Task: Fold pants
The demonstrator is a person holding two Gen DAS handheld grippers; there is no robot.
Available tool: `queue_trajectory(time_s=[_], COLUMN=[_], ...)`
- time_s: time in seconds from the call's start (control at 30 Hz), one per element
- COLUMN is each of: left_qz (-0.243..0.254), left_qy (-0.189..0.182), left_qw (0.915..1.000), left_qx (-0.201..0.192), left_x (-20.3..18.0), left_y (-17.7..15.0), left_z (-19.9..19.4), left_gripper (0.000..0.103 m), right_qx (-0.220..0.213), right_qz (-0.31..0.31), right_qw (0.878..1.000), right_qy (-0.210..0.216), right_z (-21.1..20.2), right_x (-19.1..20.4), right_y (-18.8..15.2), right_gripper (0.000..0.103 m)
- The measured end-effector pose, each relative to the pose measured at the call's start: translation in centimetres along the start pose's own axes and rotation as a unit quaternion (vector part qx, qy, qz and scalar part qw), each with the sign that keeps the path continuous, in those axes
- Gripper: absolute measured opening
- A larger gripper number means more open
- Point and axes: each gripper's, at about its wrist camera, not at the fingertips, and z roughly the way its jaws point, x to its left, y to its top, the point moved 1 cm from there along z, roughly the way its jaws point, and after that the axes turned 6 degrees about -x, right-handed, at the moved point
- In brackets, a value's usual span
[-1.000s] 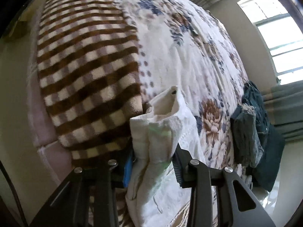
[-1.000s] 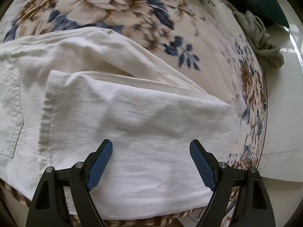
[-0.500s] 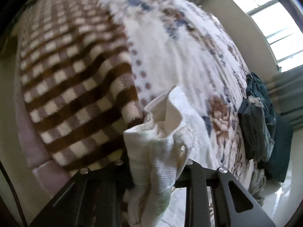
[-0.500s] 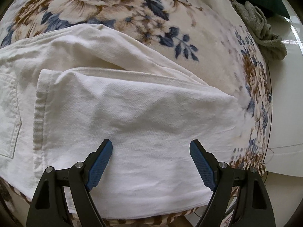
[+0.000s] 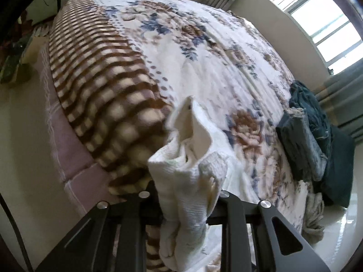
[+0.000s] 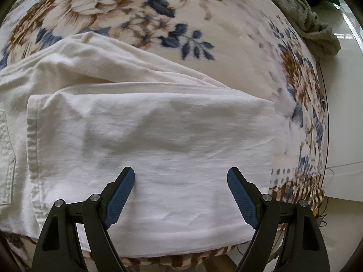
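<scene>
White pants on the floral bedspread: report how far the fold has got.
Done: the white cotton pants lie on the floral bedspread with one leg folded over. In hand: the left claw is closing on a bunched end. Left: the right claw hangs open; final folds remain.

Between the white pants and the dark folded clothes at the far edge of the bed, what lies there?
In the left wrist view, only bare floral blanket lies between the white pants and the dark folded clothes; nothing else rests on that stretch.
</scene>
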Motion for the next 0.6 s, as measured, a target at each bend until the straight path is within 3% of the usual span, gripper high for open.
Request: queue_trajectory(time_s=[0.17, 0.3, 0.43, 0.6], left_qz=[0.061, 0.107, 0.161, 0.234], left_qy=[-0.042, -0.089, -0.122, -0.139], left_qw=[0.9972, 0.9903, 0.9791, 0.9595], left_qx=[-0.013, 0.001, 0.024, 0.070], left_x=[-4.8, -9.0, -13.6, -18.7], left_y=[-1.4, -3.0, -5.8, -12.1], left_z=[-2.1, -2.9, -3.2, -2.7], left_gripper=[0.019, 0.019, 0.019, 0.018], right_qx=[-0.009, -0.009, -0.003, 0.002], right_qz=[0.017, 0.035, 0.064, 0.089], right_qw=[1.000, 0.999, 0.997, 0.995], right_qy=[0.014, 0.022, 0.037, 0.046], right_z=[-0.7, -1.1, -1.2, -0.8], right_x=[-1.7, -3.8, -7.4, -12.6], right_y=[-0.1, -0.5, -1.2, -2.6], right_gripper=[0.086, 0.086, 0.086, 0.086])
